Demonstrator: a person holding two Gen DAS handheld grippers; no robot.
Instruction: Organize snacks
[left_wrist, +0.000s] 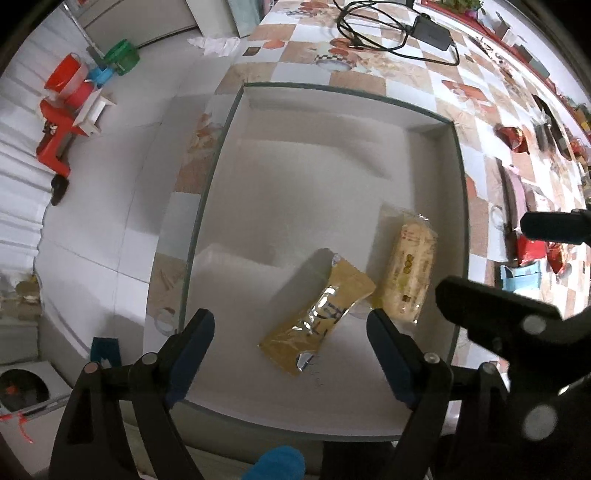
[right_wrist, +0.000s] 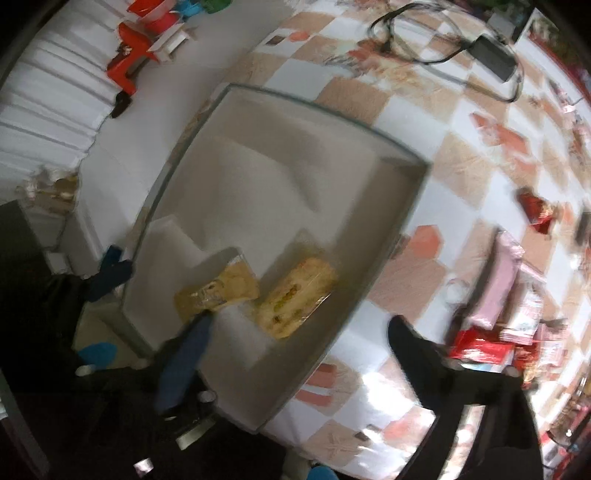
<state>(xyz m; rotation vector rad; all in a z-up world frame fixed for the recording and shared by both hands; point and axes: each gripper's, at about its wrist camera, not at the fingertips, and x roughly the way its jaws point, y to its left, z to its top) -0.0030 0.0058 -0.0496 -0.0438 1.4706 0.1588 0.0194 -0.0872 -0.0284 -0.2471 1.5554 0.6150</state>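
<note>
Left wrist view: I hold my left gripper (left_wrist: 290, 330) low over the near end of the white tray (left_wrist: 332, 122), its two fingers spread wide with nothing between the pads, the yellow foil snack packet (left_wrist: 317, 321) lying flat in the gap below them. My right gripper (right_wrist: 299, 339) hangs over the tray's near right corner, also spread wide and empty; one finger reaches in over the tray floor, the other sits out over the checked tablecloth (right_wrist: 424, 122). In the tray I count two snacks: the yellow foil snack packet and, just beside it toward the right wall, a clear-wrapped pale cracker pack (left_wrist: 408, 273); whether they touch I cannot tell. Both lie in the near right part of the tray; the far half holds nothing. On the tablecloth to the right of the tray lies a blurred heap of red and pink snack packs (right_wrist: 495, 317), too smeared to count, and one red pack (right_wrist: 535, 208) apart from it. A black power adapter (left_wrist: 432, 31) with its coiled cable sits near the far edge.
</note>
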